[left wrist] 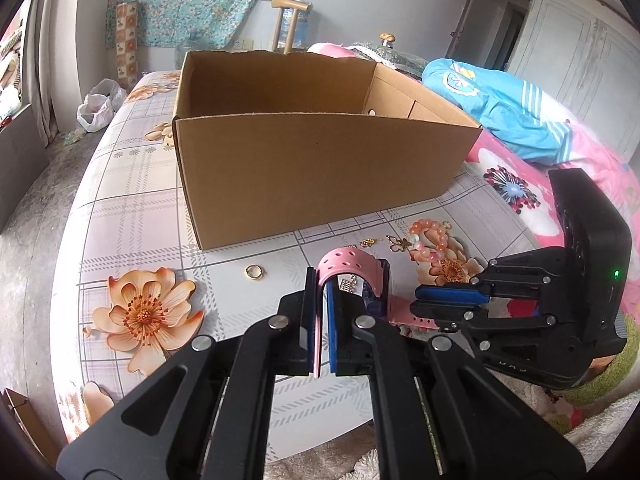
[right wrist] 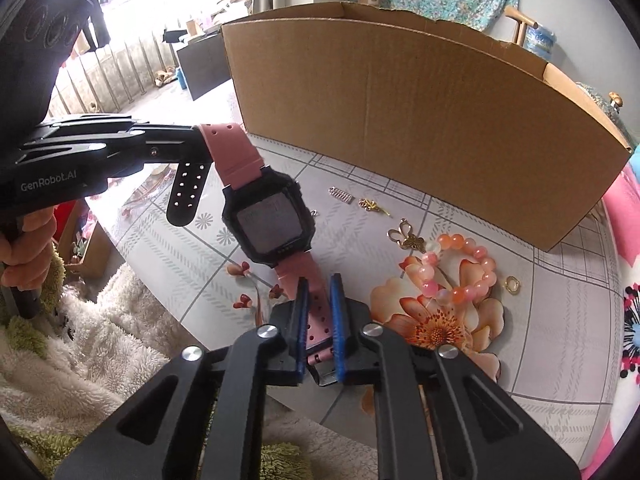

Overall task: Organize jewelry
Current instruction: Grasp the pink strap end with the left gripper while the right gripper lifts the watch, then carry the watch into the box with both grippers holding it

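Jewelry pieces number seven that can be counted: one watch (right wrist: 266, 216), one bead bracelet (right wrist: 460, 268), one gold ring (left wrist: 253, 271), a second small gold ring (right wrist: 512, 284) by the beads, a gold butterfly charm (right wrist: 408, 240), a small gold trinket (right wrist: 370, 205) and a little silver coil (right wrist: 341, 195). The watch has a black square case with a dark screen and a pink perforated strap, and it hangs in the air just above the bed (left wrist: 132, 208), held from both ends. The left gripper (left wrist: 320, 320) is clamped on one strap end, which loops over its blue pads; the right gripper (right wrist: 319, 320) pinches the other strap end near the buckle. Behind the loose pieces, which lie on the flowered sheet, stands one open cardboard box (left wrist: 320, 176), its tall front wall between the grippers and its inside. A blue garment (left wrist: 500, 116) lies to the right of it.
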### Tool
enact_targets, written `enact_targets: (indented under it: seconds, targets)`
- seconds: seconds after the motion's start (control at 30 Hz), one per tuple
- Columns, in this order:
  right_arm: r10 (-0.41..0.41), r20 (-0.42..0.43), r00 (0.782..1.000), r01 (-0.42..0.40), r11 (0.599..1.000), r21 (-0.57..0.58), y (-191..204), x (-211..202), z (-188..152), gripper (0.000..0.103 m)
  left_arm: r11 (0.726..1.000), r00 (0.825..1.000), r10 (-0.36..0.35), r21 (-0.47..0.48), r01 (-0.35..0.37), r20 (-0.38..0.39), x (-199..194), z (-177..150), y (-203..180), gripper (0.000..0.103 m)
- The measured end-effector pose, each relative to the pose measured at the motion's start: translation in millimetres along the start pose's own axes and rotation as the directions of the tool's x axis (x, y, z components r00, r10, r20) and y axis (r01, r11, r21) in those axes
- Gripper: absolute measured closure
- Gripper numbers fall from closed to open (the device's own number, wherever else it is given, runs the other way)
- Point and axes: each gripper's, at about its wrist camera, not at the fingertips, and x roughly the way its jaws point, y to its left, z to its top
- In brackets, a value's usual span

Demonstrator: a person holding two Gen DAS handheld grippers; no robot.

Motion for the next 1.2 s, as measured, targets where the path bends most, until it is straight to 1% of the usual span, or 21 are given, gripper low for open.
enact_targets:
  seconds: [0.03, 0.13, 0.23, 0.3, 0.37, 0.4, 0.43, 0.53, 0.63, 0.77, 0.8, 0.83, 0.87, 0.93, 1.03, 1.07, 1.1, 1.13, 1.2]
  targets:
    - [0.023, 0.003, 1.000, -0.023, 1.000, 0.019, -2.2, -2.5, -0.7, 0.099, 1.000, 1.000, 0.000, 0.001, 0.000, 0.005, -1.6, 0.6, -0.2, 0.099]
    - [0.051, 0.006, 0.999, -0.051, 0.998, 0.044, -5.6, -3.1, -2.6, 0.099, 1.000, 1.000, 0.008, 0.017, -0.008, 0.006, -2.5, 1.0, -3.6, 0.099]
    - [0.069, 0.036, 0.997, -0.070, 0.996, 0.046, -3.7, -7.9, -1.2, 0.097, 1.000, 1.000, 0.016, 0.016, -0.016, -0.010, 0.2, 0.1, -5.3, 0.099]
    - [0.090, 0.058, 0.994, -0.091, 0.996, 0.017, 2.9, -12.4, -0.8, 0.096, 1.000, 1.000, 0.010, 0.008, -0.010, -0.010, -1.0, 0.7, -6.2, 0.099]
    - [0.097, 0.065, 0.993, -0.095, 0.995, -0.022, 14.4, -14.2, -0.2, 0.082, 1.000, 1.000, 0.008, 0.008, -0.008, -0.006, -3.8, 2.0, -6.9, 0.099]
    - [0.099, 0.066, 0.993, -0.096, 0.994, -0.041, 18.4, -13.9, -0.7, 0.067, 1.000, 1.000, 0.009, 0.010, -0.009, -0.003, -5.1, 2.8, -8.1, 0.099]
    - [0.092, 0.074, 0.993, -0.088, 0.994, -0.058, 24.7, -13.3, -0.8, 0.060, 1.000, 1.000, 0.010, 0.012, -0.010, 0.000, -6.1, 3.5, -9.8, 0.099]
    - [0.082, 0.081, 0.993, -0.074, 0.993, -0.097, 40.9, -9.2, -0.9, 0.059, 1.000, 1.000, 0.006, 0.017, -0.006, 0.003, -10.2, 5.7, -13.2, 0.099]
    - [0.073, 0.104, 0.992, -0.064, 0.994, -0.089, 46.9, -0.7, 3.0, 0.059, 1.000, 1.000, -0.013, 0.014, 0.013, 0.009, -15.3, 7.6, -17.6, 0.099]
    - [0.041, 0.147, 0.988, -0.032, 0.998, -0.062, 51.9, 8.1, 6.8, 0.059, 0.999, 0.999, -0.042, 0.000, 0.042, 0.028, -26.4, 10.5, -21.5, 0.099]
    - [0.028, 0.153, 0.988, -0.019, 0.998, -0.057, 52.3, 9.4, 6.4, 0.063, 0.999, 0.998, -0.046, -0.004, 0.047, 0.035, -29.7, 11.5, -21.6, 0.099]
    - [0.019, 0.158, 0.987, -0.011, 0.999, -0.053, 50.8, 9.1, 5.6, 0.074, 0.999, 0.998, -0.053, -0.009, 0.054, 0.043, -33.3, 12.6, -21.2, 0.099]
    - [0.011, 0.163, 0.987, -0.003, 0.999, -0.045, 49.7, 8.2, 4.2, 0.079, 0.998, 0.997, -0.061, -0.014, 0.062, 0.054, -37.1, 13.8, -20.8, 0.099]
    - [0.007, 0.182, 0.983, -0.003, 1.000, -0.026, 45.0, 2.7, 1.3, 0.081, 0.998, 0.996, -0.059, -0.019, 0.061, 0.067, -42.3, 16.7, -20.6, 0.099]
    - [0.006, 0.228, 0.974, -0.005, 1.000, -0.004, 36.6, -13.0, -0.5, 0.084, 0.999, 0.996, -0.035, -0.021, 0.037, 0.083, -46.0, 21.5, -17.4, 0.099]
    - [0.004, 0.243, 0.970, -0.004, 1.000, 0.000, 35.0, -19.6, -0.6, 0.086, 0.999, 0.996, -0.026, -0.025, 0.029, 0.086, -46.7, 22.9, -15.1, 0.099]
    - [0.001, 0.259, 0.966, -0.003, 1.000, 0.005, 34.0, -26.0, -1.0, 0.093, 0.999, 0.996, -0.021, -0.031, 0.024, 0.087, -47.2, 24.5, -13.0, 0.099]
    - [0.001, 0.272, 0.962, -0.005, 1.000, 0.012, 32.2, -32.5, -1.0, 0.097, 0.999, 0.996, -0.021, -0.037, 0.025, 0.089, -48.1, 26.7, -11.1, 0.099]
    - [0.009, 0.295, 0.955, -0.020, 0.999, 0.034, 25.4, -47.2, 2.9, 0.097, 0.998, 0.995, -0.033, -0.047, 0.038, 0.099, -51.3, 32.1, -7.3, 0.099]
